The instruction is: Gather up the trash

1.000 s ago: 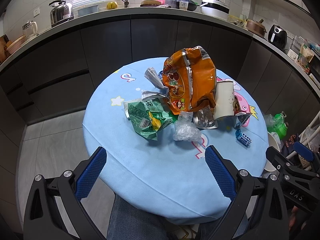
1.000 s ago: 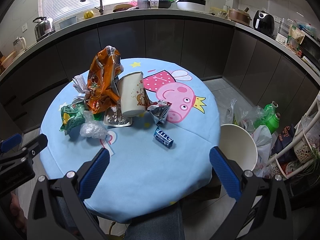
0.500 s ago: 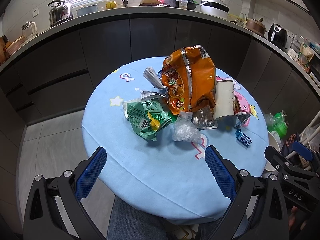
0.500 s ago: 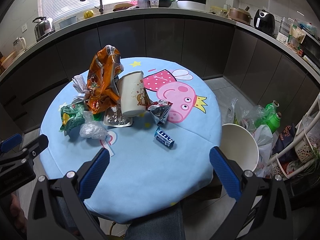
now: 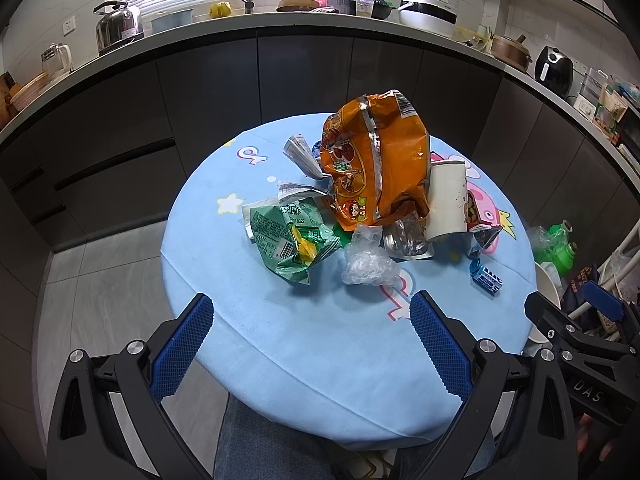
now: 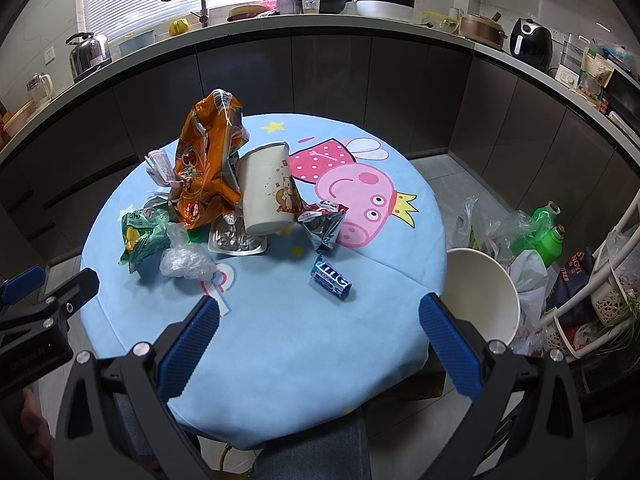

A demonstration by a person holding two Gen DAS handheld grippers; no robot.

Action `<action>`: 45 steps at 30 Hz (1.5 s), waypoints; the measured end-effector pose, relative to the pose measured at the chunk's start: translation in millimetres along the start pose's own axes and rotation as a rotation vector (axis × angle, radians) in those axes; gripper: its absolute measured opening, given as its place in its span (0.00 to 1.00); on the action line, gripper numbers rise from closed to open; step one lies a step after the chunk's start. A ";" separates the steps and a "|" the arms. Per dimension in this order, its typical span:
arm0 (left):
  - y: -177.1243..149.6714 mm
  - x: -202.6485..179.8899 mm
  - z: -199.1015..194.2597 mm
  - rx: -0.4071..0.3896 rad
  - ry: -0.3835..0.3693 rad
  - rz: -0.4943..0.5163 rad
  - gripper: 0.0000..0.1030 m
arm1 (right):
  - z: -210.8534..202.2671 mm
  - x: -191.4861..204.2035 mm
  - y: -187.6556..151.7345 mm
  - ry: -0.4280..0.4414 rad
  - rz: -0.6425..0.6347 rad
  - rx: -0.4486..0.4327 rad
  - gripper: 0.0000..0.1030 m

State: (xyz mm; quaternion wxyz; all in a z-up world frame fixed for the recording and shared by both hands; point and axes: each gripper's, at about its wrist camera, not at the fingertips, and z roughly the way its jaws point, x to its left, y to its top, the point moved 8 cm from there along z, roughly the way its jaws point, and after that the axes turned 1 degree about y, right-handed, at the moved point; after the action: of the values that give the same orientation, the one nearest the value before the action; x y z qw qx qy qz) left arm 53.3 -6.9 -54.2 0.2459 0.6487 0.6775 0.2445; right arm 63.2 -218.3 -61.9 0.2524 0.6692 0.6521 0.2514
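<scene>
Trash is heaped on a round blue table (image 5: 280,340) (image 6: 280,360): an upright orange snack bag (image 5: 376,160) (image 6: 208,160), a white paper cup (image 5: 446,204) (image 6: 264,188), a green wrapper (image 5: 288,236) (image 6: 142,236), crumpled clear plastic (image 5: 368,264) (image 6: 186,260), a foil tray (image 5: 408,238) (image 6: 236,240), a silver wrapper (image 6: 324,224) and a blue gum pack (image 5: 486,276) (image 6: 332,280). My left gripper (image 5: 310,348) hovers open above the near table edge. My right gripper (image 6: 318,350) is open too, just short of the gum pack. Both are empty.
A white bin (image 6: 480,292) stands on the floor right of the table, beside plastic bags and green bottles (image 6: 540,228). Dark kitchen cabinets and a cluttered counter (image 6: 320,24) curve behind. The person's knee (image 5: 272,440) is under the near edge.
Both views have shifted very slightly; the trash has not moved and both grippers stay open.
</scene>
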 end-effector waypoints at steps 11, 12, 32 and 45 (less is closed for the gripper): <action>4.3 -1.1 12.2 0.018 -0.037 -0.007 0.92 | 10.2 -8.0 7.7 0.033 -0.004 -0.024 0.97; 4.9 -0.4 13.3 0.020 -0.052 -0.009 0.92 | 12.0 -9.8 9.1 0.058 -0.018 -0.045 0.97; -4.6 -31.3 72.7 0.161 -0.308 0.034 0.51 | 113.2 -14.5 -6.6 0.203 -0.062 0.082 0.64; 29.2 31.9 96.4 0.161 -0.176 -0.075 0.51 | 112.6 -14.2 -15.3 0.233 -0.057 0.095 0.14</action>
State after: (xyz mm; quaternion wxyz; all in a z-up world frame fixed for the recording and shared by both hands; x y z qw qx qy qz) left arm 136.9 27.3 -108.9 0.2607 0.6595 0.6944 0.1222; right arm 126.4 -233.4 -156.2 0.1500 0.6281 0.7067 0.2891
